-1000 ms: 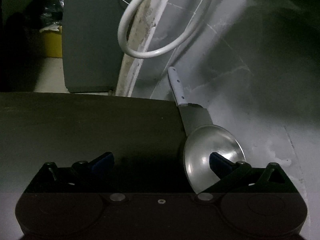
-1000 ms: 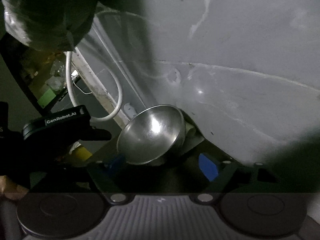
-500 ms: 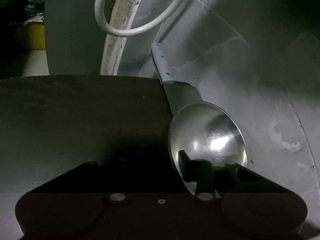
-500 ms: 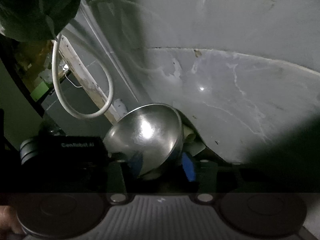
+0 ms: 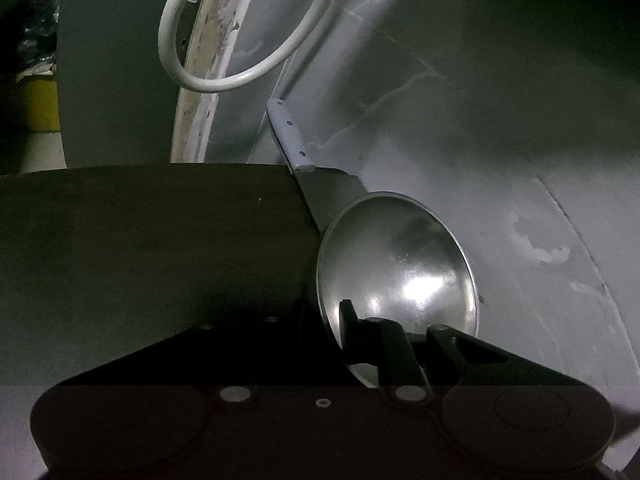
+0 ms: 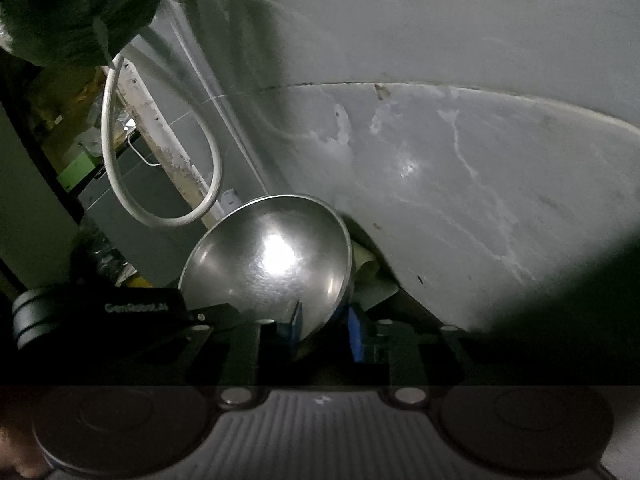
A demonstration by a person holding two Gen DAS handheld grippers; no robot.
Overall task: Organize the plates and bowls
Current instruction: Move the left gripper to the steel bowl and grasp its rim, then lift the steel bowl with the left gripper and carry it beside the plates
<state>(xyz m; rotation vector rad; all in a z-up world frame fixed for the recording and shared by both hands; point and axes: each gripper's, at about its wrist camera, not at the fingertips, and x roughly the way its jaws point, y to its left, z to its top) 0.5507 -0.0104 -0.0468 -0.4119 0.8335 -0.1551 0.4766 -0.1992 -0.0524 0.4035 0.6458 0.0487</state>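
Observation:
A shiny steel bowl (image 5: 400, 264) stands tilted on its edge at the far right corner of the dark table (image 5: 140, 240), close to the grey wall. My left gripper (image 5: 332, 332) is closing over its near rim. One finger (image 5: 352, 320) lies inside the bowl and the other is hidden in the dark behind the rim. In the right wrist view the same bowl (image 6: 268, 256) faces me. My right gripper (image 6: 326, 326) is closing on its lower rim, one blue pad inside and one outside. The left gripper's body (image 6: 140, 308) shows at the bowl's left.
A white cable loop (image 5: 224, 80) hangs beside a worn white post (image 5: 208, 60) and a grey cabinet (image 5: 112, 80). A grey bracket (image 5: 292, 136) runs up the wall behind the bowl. Crumpled paper (image 6: 372, 276) lies behind the bowl. A dark sleeve (image 6: 80, 4) fills the upper left.
Both grippers went from wide open to closed around the bowl's rim. The left one dropped and moved in toward the bowl, which looms larger in both views.

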